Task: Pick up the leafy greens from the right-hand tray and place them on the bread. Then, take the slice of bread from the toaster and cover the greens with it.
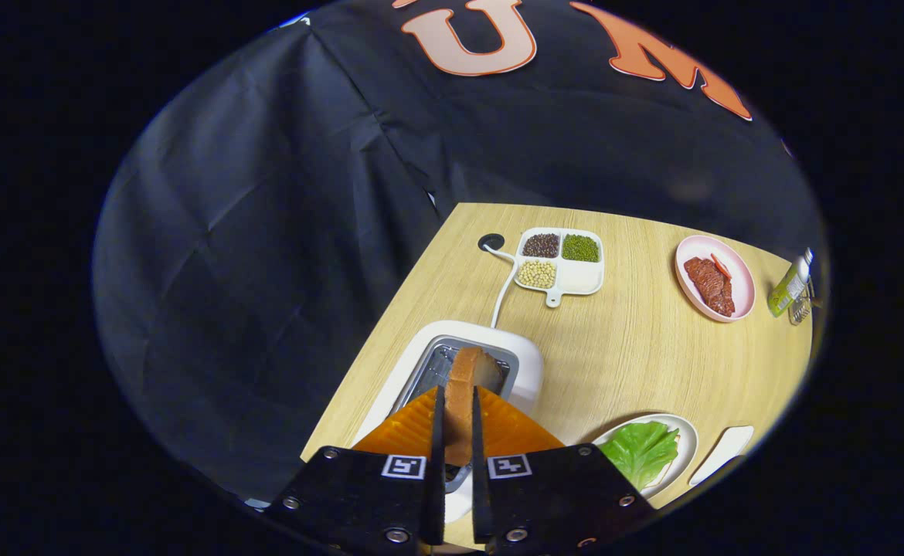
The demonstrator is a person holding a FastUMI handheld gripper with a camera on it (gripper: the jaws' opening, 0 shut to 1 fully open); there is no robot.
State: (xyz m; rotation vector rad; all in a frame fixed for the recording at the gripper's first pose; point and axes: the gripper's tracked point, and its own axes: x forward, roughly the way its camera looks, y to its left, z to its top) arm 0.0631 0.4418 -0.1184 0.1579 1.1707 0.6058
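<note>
Gripping the slice of bread (463, 390) edge-on, your gripper (457, 421) has both fingers pressed on it, just above the white toaster (525, 363) slot. It could slip or twist if you swing right too fast, since only its lower edge is pinched. Lettuce (641, 452) lies on the near-right plate (688, 444). Farther off, a divided dish (587, 278) holds beans in three sections, and a pink plate (742, 274) holds meat, on the table (637, 355).
</note>
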